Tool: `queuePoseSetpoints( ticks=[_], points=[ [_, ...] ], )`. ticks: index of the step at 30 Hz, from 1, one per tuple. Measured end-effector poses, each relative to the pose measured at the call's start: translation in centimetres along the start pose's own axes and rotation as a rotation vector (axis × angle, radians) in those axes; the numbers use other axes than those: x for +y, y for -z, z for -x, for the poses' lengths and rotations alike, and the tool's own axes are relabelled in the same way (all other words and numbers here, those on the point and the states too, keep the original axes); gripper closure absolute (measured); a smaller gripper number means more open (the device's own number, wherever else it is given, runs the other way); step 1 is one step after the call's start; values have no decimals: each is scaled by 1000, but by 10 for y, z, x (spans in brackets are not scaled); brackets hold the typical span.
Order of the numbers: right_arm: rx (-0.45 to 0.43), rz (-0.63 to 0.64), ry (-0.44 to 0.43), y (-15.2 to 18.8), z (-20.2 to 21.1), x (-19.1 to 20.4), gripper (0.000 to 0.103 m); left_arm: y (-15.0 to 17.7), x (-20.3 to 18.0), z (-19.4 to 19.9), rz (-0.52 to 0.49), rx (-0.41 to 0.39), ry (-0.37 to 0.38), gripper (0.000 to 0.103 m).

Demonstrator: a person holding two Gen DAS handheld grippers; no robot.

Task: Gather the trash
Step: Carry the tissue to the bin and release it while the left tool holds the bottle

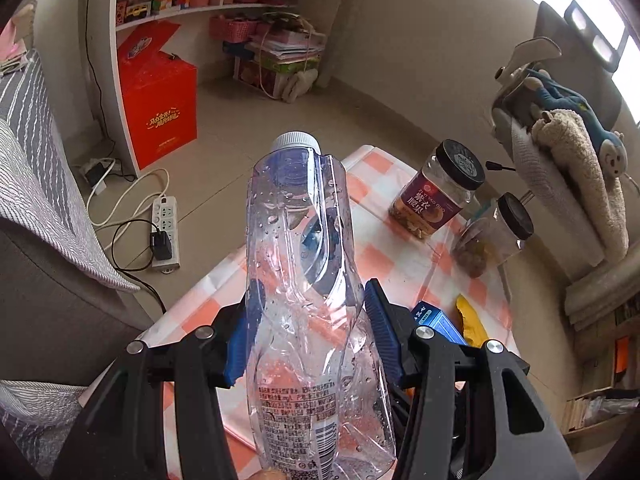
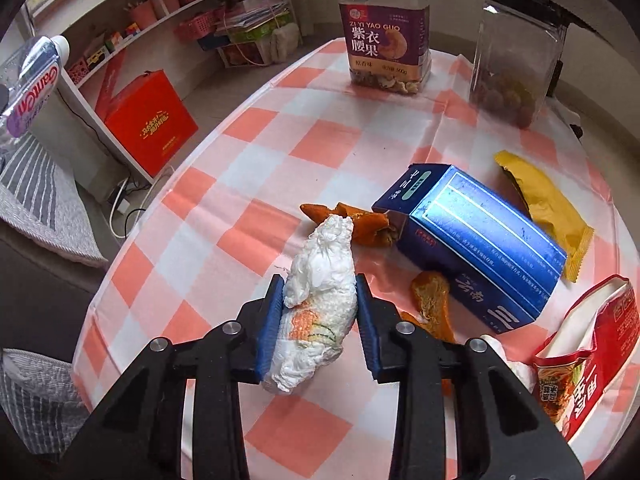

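Observation:
My left gripper (image 1: 310, 312) is shut on a crushed clear plastic bottle (image 1: 304, 264) with a white cap, held above the checked table (image 1: 224, 300); the bottle also shows at the far left of the right wrist view (image 2: 30, 80). My right gripper (image 2: 318, 300) is shut on a crumpled white tissue (image 2: 320, 300), just above the tablecloth (image 2: 240, 168). On the table lie a blue carton (image 2: 472, 240), orange peel pieces (image 2: 352, 222), a yellow wrapper (image 2: 548, 208) and an open red snack bag (image 2: 588, 360).
Two black-lidded jars, one of cashews (image 2: 384, 32) and one of dark fruit (image 2: 516, 56), stand at the table's far side. On the floor are a red box (image 1: 160, 112), a power strip (image 1: 165, 232) with cables, and shelves (image 1: 224, 8). A sofa (image 1: 36, 200) is left.

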State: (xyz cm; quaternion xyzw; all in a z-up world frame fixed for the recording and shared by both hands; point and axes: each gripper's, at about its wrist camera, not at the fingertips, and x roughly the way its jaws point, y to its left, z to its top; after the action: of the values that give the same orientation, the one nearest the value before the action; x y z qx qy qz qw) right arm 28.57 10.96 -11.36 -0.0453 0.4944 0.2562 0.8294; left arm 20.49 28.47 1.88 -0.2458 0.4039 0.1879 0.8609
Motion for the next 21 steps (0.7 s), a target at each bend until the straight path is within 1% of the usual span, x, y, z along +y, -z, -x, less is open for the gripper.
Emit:
queuePoseSetpoints(
  ticks=[5, 8, 10, 14, 17, 21],
  points=[
    [-102, -10, 19, -11, 46, -12, 70, 6, -11, 5, -41, -22, -7, 51],
    [-155, -39, 34, -12, 72, -27, 70, 12, -23, 8, -82, -36, -17, 51],
    [-185, -61, 44, -11, 88, -39, 70, 17, -30, 9, -107, -38, -12, 51],
    [-227, -107, 72, -2, 114, -67, 70, 26, -46, 9, -152, -33, 6, 51],
    [-253, -127, 116, 7, 130, -88, 70, 35, -60, 7, -185, -27, 23, 51],
    [-266, -173, 162, 24, 146, -122, 70, 48, -83, 5, -238, -27, 43, 51]
  ],
)
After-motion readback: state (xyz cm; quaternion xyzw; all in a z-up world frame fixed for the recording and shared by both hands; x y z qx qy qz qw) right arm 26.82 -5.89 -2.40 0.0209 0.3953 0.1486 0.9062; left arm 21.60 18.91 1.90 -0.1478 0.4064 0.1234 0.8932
